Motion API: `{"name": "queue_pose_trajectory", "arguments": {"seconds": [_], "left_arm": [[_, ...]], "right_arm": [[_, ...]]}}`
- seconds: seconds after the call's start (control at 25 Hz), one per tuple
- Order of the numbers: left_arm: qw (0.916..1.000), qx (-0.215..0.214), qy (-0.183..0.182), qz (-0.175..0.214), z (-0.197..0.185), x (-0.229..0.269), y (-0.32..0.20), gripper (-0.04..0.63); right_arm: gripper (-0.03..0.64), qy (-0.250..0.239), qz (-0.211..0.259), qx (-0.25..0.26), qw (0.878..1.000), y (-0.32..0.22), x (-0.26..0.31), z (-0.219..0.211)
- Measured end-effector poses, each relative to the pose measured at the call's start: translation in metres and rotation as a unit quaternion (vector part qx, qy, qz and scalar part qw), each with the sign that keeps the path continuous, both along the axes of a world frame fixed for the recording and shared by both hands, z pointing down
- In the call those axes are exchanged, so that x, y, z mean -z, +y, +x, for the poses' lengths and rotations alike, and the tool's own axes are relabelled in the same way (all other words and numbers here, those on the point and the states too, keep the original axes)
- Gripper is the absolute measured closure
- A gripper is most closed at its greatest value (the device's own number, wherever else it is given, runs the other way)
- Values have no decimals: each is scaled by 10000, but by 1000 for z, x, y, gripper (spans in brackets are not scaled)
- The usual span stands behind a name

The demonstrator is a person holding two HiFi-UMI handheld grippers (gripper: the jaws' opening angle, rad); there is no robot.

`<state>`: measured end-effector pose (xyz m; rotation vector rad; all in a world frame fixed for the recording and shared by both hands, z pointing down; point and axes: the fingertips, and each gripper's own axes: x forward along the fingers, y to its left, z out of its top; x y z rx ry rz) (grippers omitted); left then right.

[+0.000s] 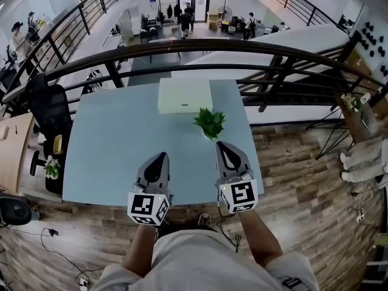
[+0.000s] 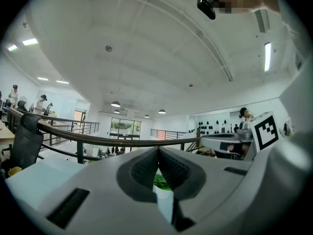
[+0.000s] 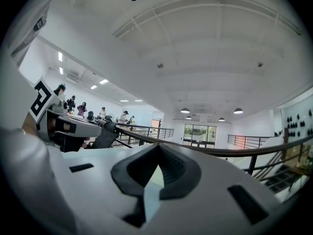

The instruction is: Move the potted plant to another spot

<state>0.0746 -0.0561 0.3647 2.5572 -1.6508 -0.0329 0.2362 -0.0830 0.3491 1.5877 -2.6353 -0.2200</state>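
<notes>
Right claw, pale-blue table, black railing

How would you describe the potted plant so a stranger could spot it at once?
Find the pale blue table by the railing. A white box lies at its far edge; the potted plant stands before the box's right corner. It is the table's only green, leafy thing.

The left gripper and right gripper are pale grey tapering shells with black ribbed lining inside the jaws. Each carries a cube of black-and-white square markers. The person wears light grey clothing.
</notes>
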Motion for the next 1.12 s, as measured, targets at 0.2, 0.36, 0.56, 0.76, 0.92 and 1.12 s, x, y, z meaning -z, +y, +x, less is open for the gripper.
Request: {"name": "queue_pose_trajectory", "arguments": {"seconds": [0.2,0.36,0.56,0.76,0.92,1.12], "left_arm": [[10000,-17,-1,-44,-1,-2,-1,583],[10000,-38,18,-70,3,-4,1,583],[9999,-99,18,-110,10,-6,1,583],[9998,-131,-28,-116,16,-5,0,583],[9998,-169,-69,-125,23,-5,1,583],[9997,-184,-69,-169,35,-9,6,583]], "right_arm": [[614,25,-38,-44,10000,0,-3,0],[614,102,2,-27,9999,1,0,2],[614,18,-24,-15,10000,2,-1,4],[614,8,44,-3,10000,2,2,9],[614,-49,-14,-44,10000,3,-1,15],[614,-39,25,-26,10000,10,-2,25]]}}
